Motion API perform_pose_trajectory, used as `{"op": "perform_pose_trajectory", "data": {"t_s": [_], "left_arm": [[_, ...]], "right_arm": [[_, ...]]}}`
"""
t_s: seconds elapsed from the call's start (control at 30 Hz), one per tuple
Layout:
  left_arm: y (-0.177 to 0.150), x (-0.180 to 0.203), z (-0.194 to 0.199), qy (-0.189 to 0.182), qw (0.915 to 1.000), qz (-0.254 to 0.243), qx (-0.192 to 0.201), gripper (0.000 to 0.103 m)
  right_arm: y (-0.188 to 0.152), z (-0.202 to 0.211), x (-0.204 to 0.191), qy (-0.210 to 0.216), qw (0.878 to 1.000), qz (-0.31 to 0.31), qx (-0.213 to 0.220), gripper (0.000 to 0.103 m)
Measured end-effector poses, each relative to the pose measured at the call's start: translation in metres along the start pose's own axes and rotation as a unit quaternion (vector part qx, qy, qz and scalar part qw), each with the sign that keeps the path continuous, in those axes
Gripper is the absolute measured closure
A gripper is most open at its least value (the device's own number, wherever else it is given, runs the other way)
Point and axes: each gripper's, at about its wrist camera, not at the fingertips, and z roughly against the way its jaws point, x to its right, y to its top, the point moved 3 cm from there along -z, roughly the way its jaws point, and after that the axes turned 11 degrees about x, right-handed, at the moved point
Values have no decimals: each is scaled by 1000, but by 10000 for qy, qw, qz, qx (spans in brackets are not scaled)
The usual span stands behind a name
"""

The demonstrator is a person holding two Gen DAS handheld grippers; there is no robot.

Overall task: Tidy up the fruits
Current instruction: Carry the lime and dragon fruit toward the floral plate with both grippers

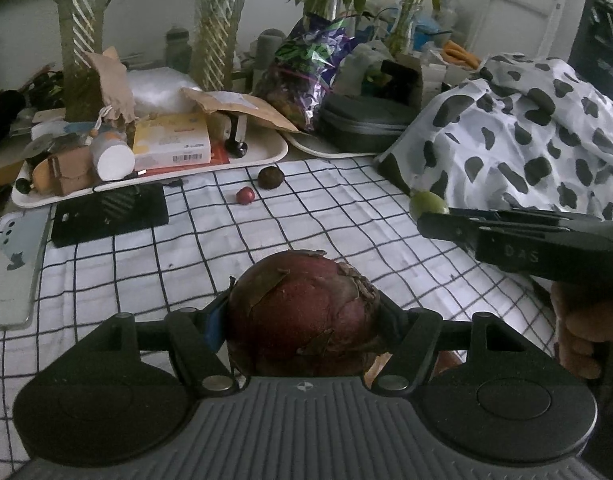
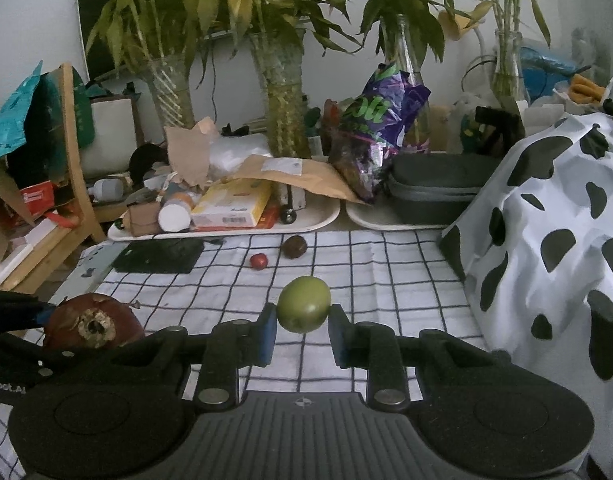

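With your left claw (image 1: 302, 320) clamping the red onion (image 1: 302, 312) and right claw (image 2: 302, 334) pinching the green fruit (image 2: 303, 309), carry both toward the small red fruit (image 2: 259, 260).

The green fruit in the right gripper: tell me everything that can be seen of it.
The green fruit is small, round and smooth, with a slightly glossy, yellowish-green skin and no visible stem. It is held off the checked cloth, pinched at its sides between the blue-padded fingers of the right gripper, which is shut on it. Nothing else touches it. In the left wrist view it shows at the right gripper's tip, in front of the cow-print fabric.
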Motion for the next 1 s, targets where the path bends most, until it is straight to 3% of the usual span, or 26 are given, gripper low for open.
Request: {"op": "perform_pose_trajectory", "data": {"t_s": [0.43,1.0], "left_arm": [[-15,4,30,-35,10000,63,39,35],[-38,13,59,-123,9999,55,-97,35]], "right_arm": [[-16,36,-19,158,9999,27,-45,76],[-50,64,-46,354,9972,271,-608,76]]}}
